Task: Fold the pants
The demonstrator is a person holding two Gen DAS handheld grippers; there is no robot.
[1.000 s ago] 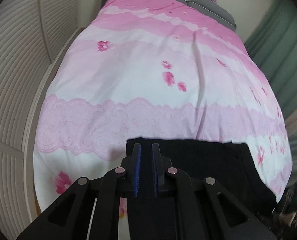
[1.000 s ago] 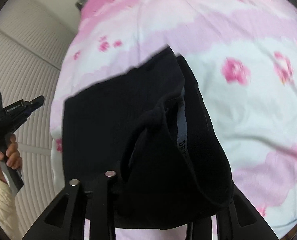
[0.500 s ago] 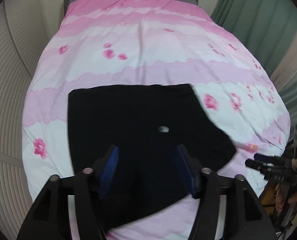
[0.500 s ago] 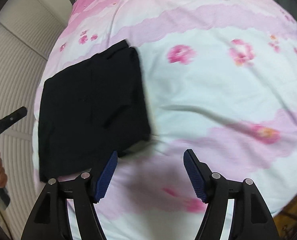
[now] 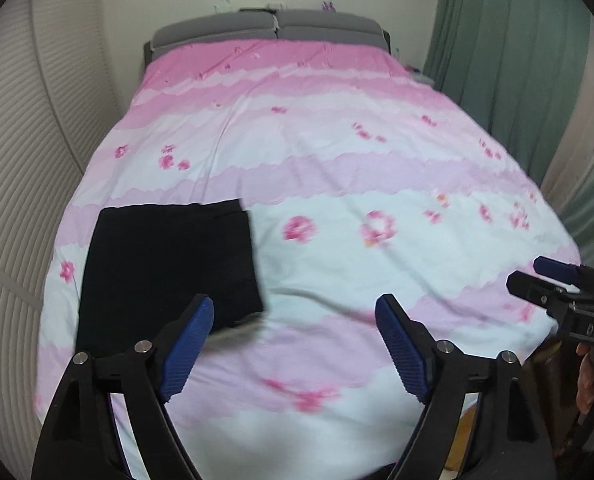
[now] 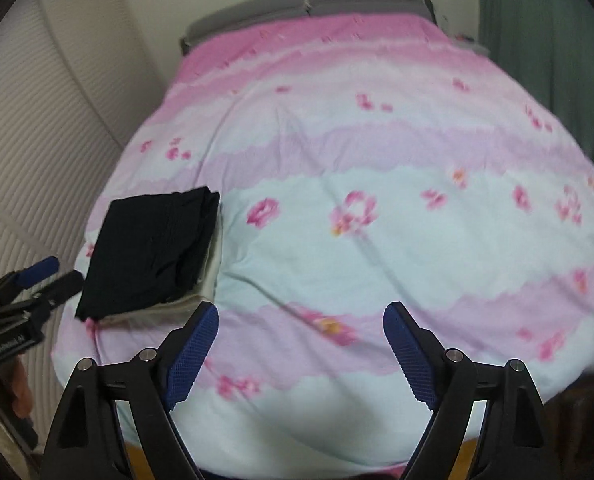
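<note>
The pants (image 5: 169,272) lie as a compact black rectangle on the bed (image 5: 337,280), on the pink-and-white floral cover, close to the bed's foot and to the side that runs along the ribbed white wall (image 5: 13,160). In the right wrist view the pants (image 6: 149,252) show stacked layers along the edge facing the bed's middle, which reads as several folds already laid one over another. The outline is fairly square, though the corner nearest the foot of the bed looks a little loose (motion blur makes the edge hard to judge).

Both tools are clear of the cloth. The left tool (image 5: 295,344) has its jaws spread wide, having just been opening, with nothing between them but the bedcover beyond; it hangs above the foot of the bed, with the pants off to one side of it. The right tool (image 6: 301,348) is likewise wide apart, also just opened, and empty, over the foot of the bed with the pants well off toward the wall side. Each tool also shows at the edge of the other's view, held by a hand.

My judgement: the folding itself appears finished. At most a light tidying of that loose corner remains, if anything.
</note>
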